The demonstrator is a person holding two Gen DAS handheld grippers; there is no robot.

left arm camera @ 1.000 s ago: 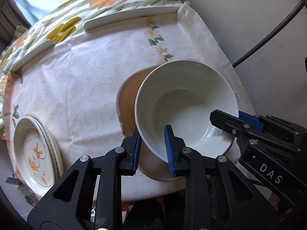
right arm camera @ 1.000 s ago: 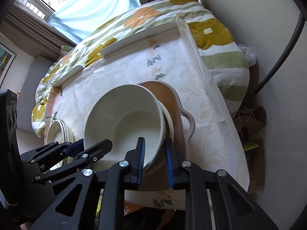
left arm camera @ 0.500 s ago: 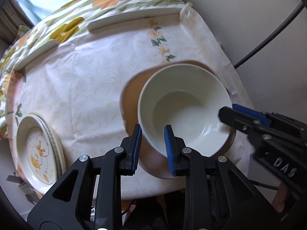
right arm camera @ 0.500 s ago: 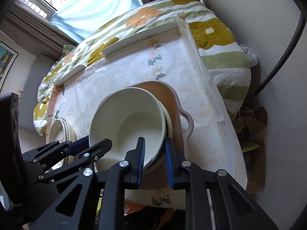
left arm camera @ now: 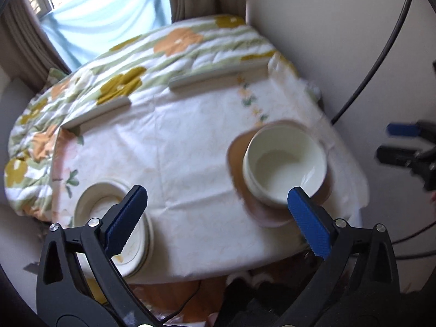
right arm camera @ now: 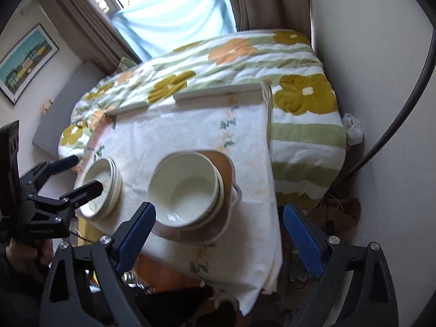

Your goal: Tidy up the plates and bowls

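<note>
Both tongs opening, nothing between; plate stack [left arm camera: 114, 226] lies under left tongs [left arm camera: 215, 219] (nearer); bowl [right arm camera: 186, 188] sits beneath right tongs [right arm camera: 218, 234].

Bowl [left arm camera: 284, 163] released, both grippers lifted
</note>
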